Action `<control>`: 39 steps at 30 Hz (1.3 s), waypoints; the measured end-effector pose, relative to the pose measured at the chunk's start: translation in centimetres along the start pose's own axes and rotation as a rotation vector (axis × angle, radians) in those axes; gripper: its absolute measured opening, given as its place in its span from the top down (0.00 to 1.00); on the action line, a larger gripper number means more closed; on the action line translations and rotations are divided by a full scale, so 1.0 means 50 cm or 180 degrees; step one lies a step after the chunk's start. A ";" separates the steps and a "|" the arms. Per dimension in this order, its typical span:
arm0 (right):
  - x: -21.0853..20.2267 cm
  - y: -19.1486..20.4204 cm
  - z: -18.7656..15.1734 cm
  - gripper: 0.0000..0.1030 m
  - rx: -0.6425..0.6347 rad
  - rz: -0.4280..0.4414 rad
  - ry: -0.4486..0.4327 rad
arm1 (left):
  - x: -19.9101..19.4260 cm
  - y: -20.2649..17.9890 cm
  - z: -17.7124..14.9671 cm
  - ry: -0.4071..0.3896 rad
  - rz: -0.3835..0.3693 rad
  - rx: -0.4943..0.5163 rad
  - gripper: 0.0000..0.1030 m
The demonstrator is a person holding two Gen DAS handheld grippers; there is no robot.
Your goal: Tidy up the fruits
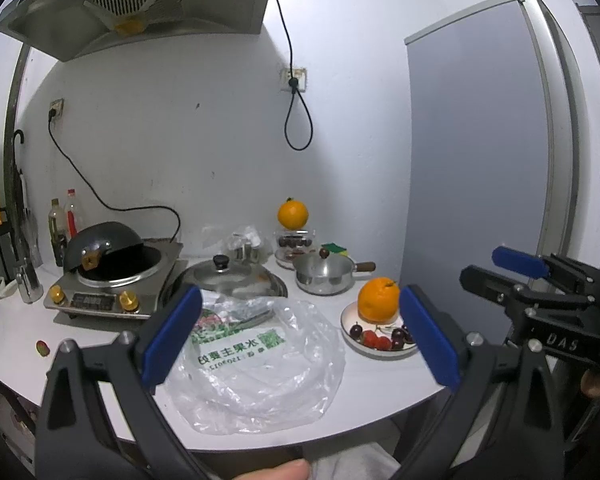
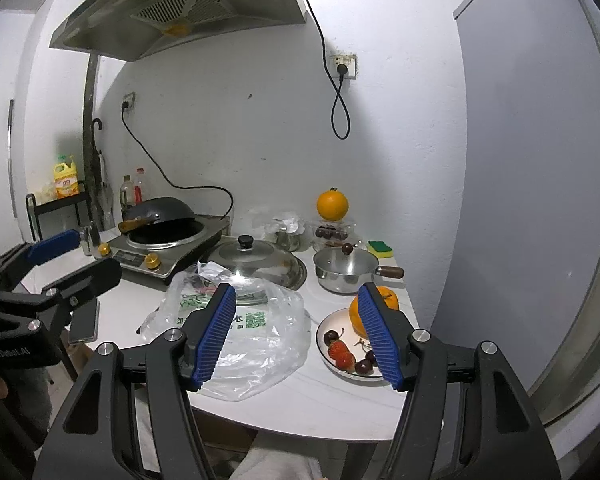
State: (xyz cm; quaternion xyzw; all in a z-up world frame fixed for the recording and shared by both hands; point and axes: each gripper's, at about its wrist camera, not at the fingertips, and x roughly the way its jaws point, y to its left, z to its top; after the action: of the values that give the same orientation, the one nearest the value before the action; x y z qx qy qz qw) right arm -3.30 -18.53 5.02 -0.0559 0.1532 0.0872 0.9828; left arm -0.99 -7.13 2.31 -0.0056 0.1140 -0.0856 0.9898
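Note:
A white plate (image 1: 380,354) near the counter's right edge holds an orange (image 1: 378,300), dark cherries (image 1: 398,336) and strawberries (image 1: 376,340). A second orange (image 1: 292,214) rests on a clear box of cherries (image 1: 296,242) by the back wall. A crumpled plastic bag (image 1: 260,368) lies at the front. My left gripper (image 1: 300,336) hangs open and wide over the bag, holding nothing. My right gripper (image 2: 298,332) is open and empty, short of the plate (image 2: 324,354); its right finger hides part of the orange (image 2: 390,300).
An induction cooker with a tilted wok (image 1: 112,280) stands at the left, with a glass lid (image 1: 230,276) and a small steel pot (image 1: 326,276) behind the bag. One small fruit (image 1: 42,347) lies at front left. A fridge (image 1: 480,160) borders the counter's right side.

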 end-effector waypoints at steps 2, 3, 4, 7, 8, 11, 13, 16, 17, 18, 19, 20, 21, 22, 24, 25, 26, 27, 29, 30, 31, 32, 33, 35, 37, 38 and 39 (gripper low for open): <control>-0.001 0.000 0.002 0.35 -0.0001 -0.0009 -0.0010 | 0.001 -0.001 -0.001 0.0008 -0.0001 0.0012 0.03; -0.004 -0.001 0.002 0.35 0.0002 -0.0013 -0.0017 | 0.000 -0.001 -0.001 0.0006 -0.0002 0.0016 0.03; -0.004 -0.003 0.003 0.35 0.0004 -0.0022 -0.0025 | 0.001 -0.002 -0.001 0.0000 -0.0001 0.0023 0.03; -0.008 -0.007 0.005 0.35 0.0013 -0.0044 -0.0047 | 0.004 -0.005 -0.003 0.0006 0.0003 0.0040 0.03; -0.009 -0.009 0.004 0.35 0.0017 -0.0049 -0.0050 | 0.005 -0.006 -0.004 0.0012 0.0002 0.0040 0.03; -0.011 -0.014 0.003 0.35 0.0036 -0.0059 -0.0054 | 0.010 -0.008 -0.005 0.0029 -0.0010 0.0041 0.03; -0.011 -0.014 0.002 0.35 0.0042 -0.0056 -0.0050 | 0.012 -0.010 -0.005 0.0036 -0.0011 0.0047 0.03; -0.012 -0.015 0.001 0.35 0.0043 -0.0040 -0.0045 | 0.012 -0.009 -0.006 0.0017 0.0005 0.0019 0.03; -0.013 -0.014 -0.001 0.35 0.0044 -0.0037 -0.0042 | 0.014 -0.010 -0.006 0.0019 0.0010 0.0013 0.03; -0.013 -0.014 -0.001 0.35 0.0046 -0.0032 -0.0039 | 0.016 -0.010 -0.007 0.0024 0.0016 0.0009 0.03; -0.014 -0.015 -0.001 0.35 0.0048 -0.0030 -0.0041 | 0.018 -0.010 -0.007 0.0025 0.0021 0.0006 0.03; -0.013 -0.015 -0.002 0.35 0.0052 -0.0032 -0.0040 | 0.020 -0.012 -0.008 0.0031 0.0020 0.0005 0.03; -0.014 -0.016 -0.002 0.35 0.0061 -0.0028 -0.0041 | 0.021 -0.012 -0.009 0.0035 0.0017 0.0006 0.03; -0.014 -0.015 -0.002 0.35 0.0061 -0.0028 -0.0042 | 0.021 -0.013 -0.010 0.0039 0.0015 0.0012 0.03; -0.014 -0.015 -0.002 0.35 0.0063 -0.0029 -0.0043 | 0.022 -0.016 -0.010 0.0046 0.0009 0.0024 0.03; -0.015 -0.015 -0.002 0.35 0.0063 -0.0031 -0.0043 | 0.023 -0.018 -0.010 0.0050 0.0004 0.0029 0.03; -0.014 -0.016 -0.002 0.35 0.0064 -0.0033 -0.0043 | 0.024 -0.019 -0.010 0.0052 0.0001 0.0035 0.03; -0.015 -0.017 -0.002 0.35 0.0071 -0.0035 -0.0045 | 0.024 -0.020 -0.010 0.0052 -0.0001 0.0041 0.03; -0.016 -0.020 0.000 0.35 0.0086 -0.0043 -0.0047 | 0.024 -0.021 -0.010 0.0052 -0.0006 0.0041 0.03; -0.017 -0.021 -0.001 0.35 0.0092 -0.0045 -0.0050 | 0.024 -0.022 -0.011 0.0050 0.0001 0.0038 0.03; -0.018 -0.020 -0.001 0.35 0.0093 -0.0046 -0.0050 | 0.024 -0.021 -0.011 0.0044 0.0014 0.0029 0.03; -0.018 -0.022 -0.001 0.35 0.0093 -0.0045 -0.0048 | 0.024 -0.019 -0.012 0.0046 0.0021 0.0017 0.03; -0.018 -0.022 -0.001 0.35 0.0091 -0.0045 -0.0047 | 0.024 -0.019 -0.011 0.0048 0.0021 0.0005 0.03; -0.020 -0.022 -0.002 0.35 0.0082 -0.0054 -0.0042 | 0.024 -0.017 -0.012 0.0049 0.0025 -0.0010 0.03; -0.022 -0.022 -0.002 0.35 0.0082 -0.0056 -0.0044 | 0.022 -0.016 -0.011 0.0041 0.0027 -0.0012 0.03; -0.021 -0.023 -0.002 0.35 0.0086 -0.0058 -0.0047 | 0.021 -0.016 -0.011 0.0037 0.0026 -0.0009 0.03; -0.022 -0.022 -0.003 0.35 0.0090 -0.0060 -0.0050 | 0.020 -0.016 -0.010 0.0033 0.0026 -0.0008 0.03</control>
State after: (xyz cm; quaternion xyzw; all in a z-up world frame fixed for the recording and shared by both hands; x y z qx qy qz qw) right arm -4.14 -19.81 5.33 -0.0428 0.1461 0.0762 0.9854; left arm -0.27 -8.08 1.60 -0.0059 0.1193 -0.0813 0.9895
